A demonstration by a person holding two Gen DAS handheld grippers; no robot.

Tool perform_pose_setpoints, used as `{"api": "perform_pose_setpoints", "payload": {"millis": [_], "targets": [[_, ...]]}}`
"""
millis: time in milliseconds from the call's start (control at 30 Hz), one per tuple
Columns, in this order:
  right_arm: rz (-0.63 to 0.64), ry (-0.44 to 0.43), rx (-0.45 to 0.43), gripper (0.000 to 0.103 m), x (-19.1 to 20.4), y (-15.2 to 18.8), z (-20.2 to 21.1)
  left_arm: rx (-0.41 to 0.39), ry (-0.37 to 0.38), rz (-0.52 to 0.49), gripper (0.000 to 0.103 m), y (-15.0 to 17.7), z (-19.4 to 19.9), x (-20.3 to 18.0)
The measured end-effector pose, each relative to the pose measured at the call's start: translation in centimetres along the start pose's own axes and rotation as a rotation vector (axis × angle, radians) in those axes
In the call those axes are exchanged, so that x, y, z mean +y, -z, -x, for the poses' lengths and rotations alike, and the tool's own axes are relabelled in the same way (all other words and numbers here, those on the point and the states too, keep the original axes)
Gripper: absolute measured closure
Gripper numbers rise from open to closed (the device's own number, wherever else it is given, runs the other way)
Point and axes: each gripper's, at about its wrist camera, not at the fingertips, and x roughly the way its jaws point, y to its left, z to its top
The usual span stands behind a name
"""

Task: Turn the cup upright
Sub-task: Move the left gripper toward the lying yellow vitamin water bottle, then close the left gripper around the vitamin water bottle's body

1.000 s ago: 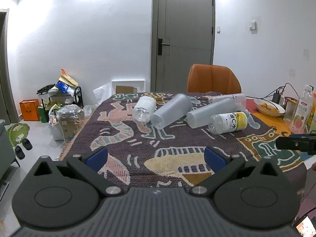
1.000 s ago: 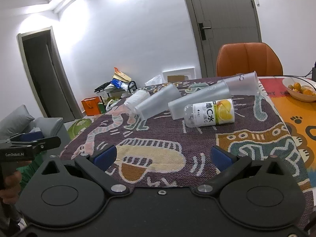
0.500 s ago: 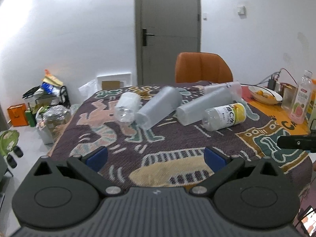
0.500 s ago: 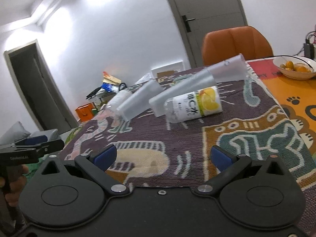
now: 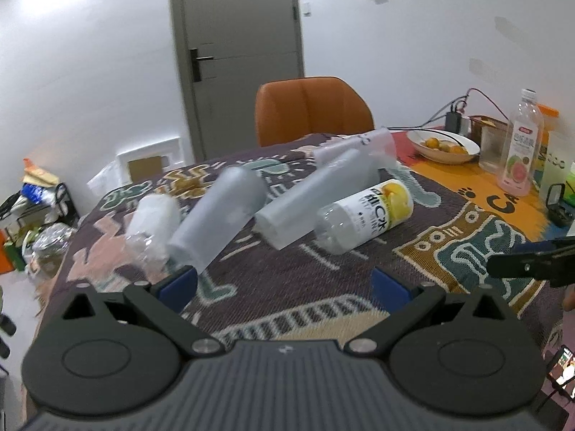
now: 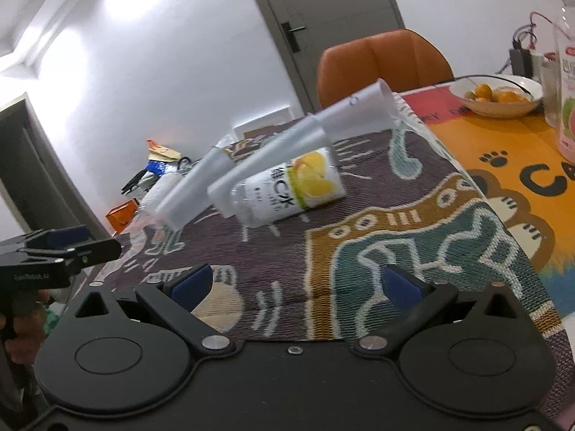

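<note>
Several frosted plastic cups lie on their sides on the patterned cloth. The nearest left cup (image 5: 219, 219) lies beside a clear bottle (image 5: 152, 226). A second cup (image 5: 316, 197) lies against a yellow-labelled bottle (image 5: 366, 221), with a third cup (image 5: 359, 147) behind. In the right wrist view the cups (image 6: 276, 154) and the labelled bottle (image 6: 287, 190) lie ahead. My left gripper (image 5: 284, 283) is open and empty, just short of the nearest cup. My right gripper (image 6: 296, 283) is open and empty over the cloth.
An orange chair (image 5: 312, 111) stands behind the table. A bowl of fruit (image 5: 444, 145), a pink drink bottle (image 5: 521, 147) and cables stand at the right on the orange mat (image 6: 521, 179). The table's near edge is below both grippers. Clutter (image 5: 32, 208) sits on the floor left.
Both grippers have moved forward and closer to the table; the cups and bottles look larger. Both stay open. The objects on the cloth have not moved.
</note>
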Motion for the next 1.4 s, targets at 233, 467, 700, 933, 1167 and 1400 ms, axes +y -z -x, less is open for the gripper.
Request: {"api": "perform_pose_setpoints", "payload": {"millis": [233,467,700,933,1167,1400], "targets": [[-0.044,0.029,0.002,0.000,-2.0,-0.4,-0.5,0.017,0.041,-0.088,0.001,-2.0,-2.9,-1.5],[-0.076,0.058,0.011,0.002,-3.6,-0.6,-1.1,0.027,0.088,-0.176,0.001,-3.9,-5.8,-3.5],[-0.129,0.082,0.015,0.010,-5.4,-1.4,-1.8,0.058,0.146,-0.244,0.002,-5.3,-9.1,-5.4],[-0.155,0.088,0.020,0.017,-6.2,-2.3,-2.7,0.107,0.182,-0.363,0.003,-5.9,-12.4,-7.2],[-0.163,0.108,0.029,0.022,-6.6,-2.7,-3.8,0.120,0.224,-0.441,0.004,-6.6,-14.9,-8.3],[-0.183,0.128,0.026,0.022,-7.2,-2.9,-4.3,0.137,0.241,-0.531,0.011,-6.4,-17.1,-9.6]]}}
